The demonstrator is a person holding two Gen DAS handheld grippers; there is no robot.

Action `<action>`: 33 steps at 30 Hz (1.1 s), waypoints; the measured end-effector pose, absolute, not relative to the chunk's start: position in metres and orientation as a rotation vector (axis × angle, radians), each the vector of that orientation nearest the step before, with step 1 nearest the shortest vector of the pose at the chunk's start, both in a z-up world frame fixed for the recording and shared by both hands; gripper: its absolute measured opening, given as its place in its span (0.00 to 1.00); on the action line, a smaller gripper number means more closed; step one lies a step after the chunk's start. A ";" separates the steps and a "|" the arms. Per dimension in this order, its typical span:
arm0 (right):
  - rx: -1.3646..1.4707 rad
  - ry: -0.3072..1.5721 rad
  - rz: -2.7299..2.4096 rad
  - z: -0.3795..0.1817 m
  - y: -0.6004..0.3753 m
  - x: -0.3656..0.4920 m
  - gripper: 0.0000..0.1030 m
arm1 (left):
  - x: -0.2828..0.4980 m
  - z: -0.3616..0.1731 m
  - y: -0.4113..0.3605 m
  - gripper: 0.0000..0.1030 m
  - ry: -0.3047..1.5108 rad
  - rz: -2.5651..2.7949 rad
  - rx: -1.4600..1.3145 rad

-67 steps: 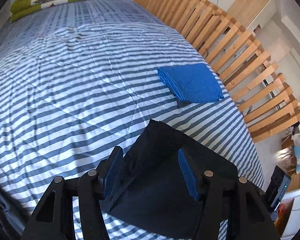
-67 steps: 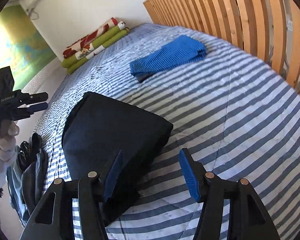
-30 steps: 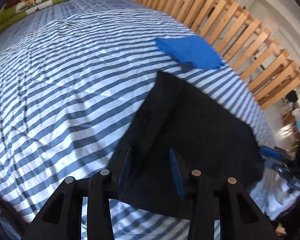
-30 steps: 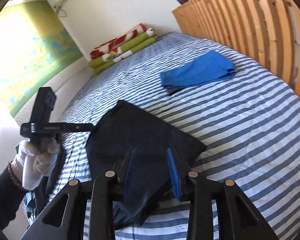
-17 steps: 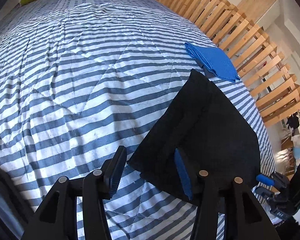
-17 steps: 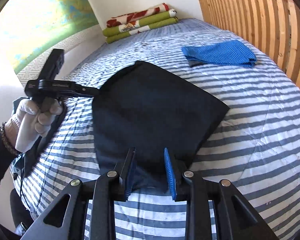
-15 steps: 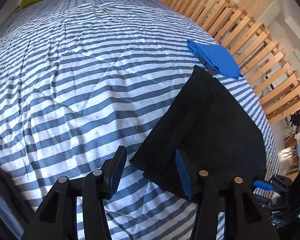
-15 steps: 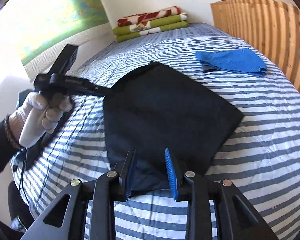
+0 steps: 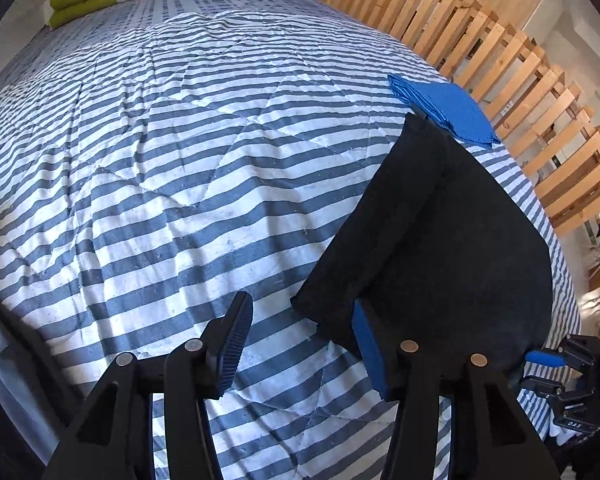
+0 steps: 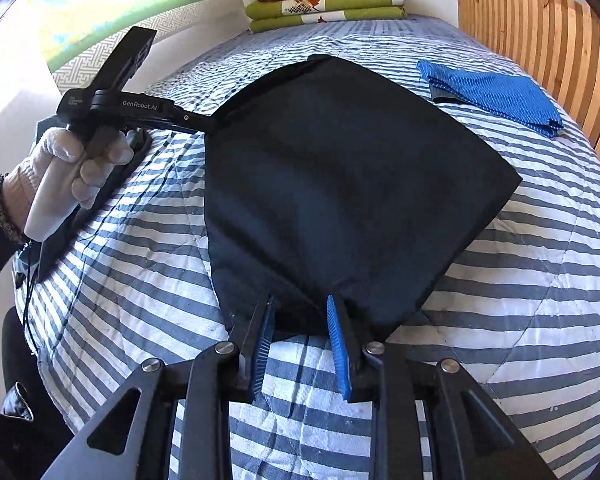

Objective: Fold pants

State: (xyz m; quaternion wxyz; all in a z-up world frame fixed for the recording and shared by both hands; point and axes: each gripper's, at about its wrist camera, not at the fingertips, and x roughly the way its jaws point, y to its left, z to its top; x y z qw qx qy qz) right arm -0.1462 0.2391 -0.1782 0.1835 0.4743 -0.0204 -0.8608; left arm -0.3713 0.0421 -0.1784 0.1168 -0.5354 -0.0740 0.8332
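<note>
The pants point(image 10: 340, 184) lie as a dark, roughly square folded bundle on the striped bed point(image 9: 160, 160), near its foot end, with a folded blue cloth point(image 10: 492, 96) just beyond their far corner beside the wooden slat rail point(image 9: 500, 64). The fabric looks soft and limp, of moderate weight: it drapes over the quilt, holds no shape of its own and will sag wherever it is unsupported. The layers may slide apart if only the top one is pinched. The left gripper point(image 9: 300, 344) stands wide, with the near left corner of the bundle against its right finger and nothing clamped. The right gripper point(image 10: 300, 340) is set narrow around the near edge; whether it actually pinches the cloth cannot be determined. For the next fold, take hold at the two near corners, through all layers, and lift both evenly to keep the edges aligned.
</note>
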 end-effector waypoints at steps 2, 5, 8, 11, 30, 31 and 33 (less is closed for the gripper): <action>1.312 -0.073 -2.426 -0.174 0.235 -0.142 0.26 | -0.376 -0.182 0.047 0.53 -0.227 2.429 -1.570; 1.274 -0.078 -2.382 -0.170 0.226 -0.139 0.27 | -0.379 -0.183 0.043 0.53 -0.264 2.403 -1.581; 1.313 0.106 -2.406 -0.181 0.211 -0.137 0.27 | -0.377 -0.176 0.028 0.53 -0.342 2.383 -1.552; 1.295 0.139 -2.420 -0.181 0.211 -0.132 0.27 | -0.370 -0.177 0.025 0.52 -0.298 2.397 -1.552; 1.165 0.228 -2.563 -0.158 0.190 -0.143 0.12 | -0.412 -0.150 0.053 0.02 -0.289 2.222 -1.502; 1.144 0.138 -2.584 -0.150 0.201 -0.146 0.11 | -0.414 -0.147 0.052 0.02 -0.305 2.211 -1.492; 1.100 -0.008 -2.610 -0.137 0.217 -0.150 0.11 | -0.418 -0.143 0.050 0.02 -0.326 2.192 -1.480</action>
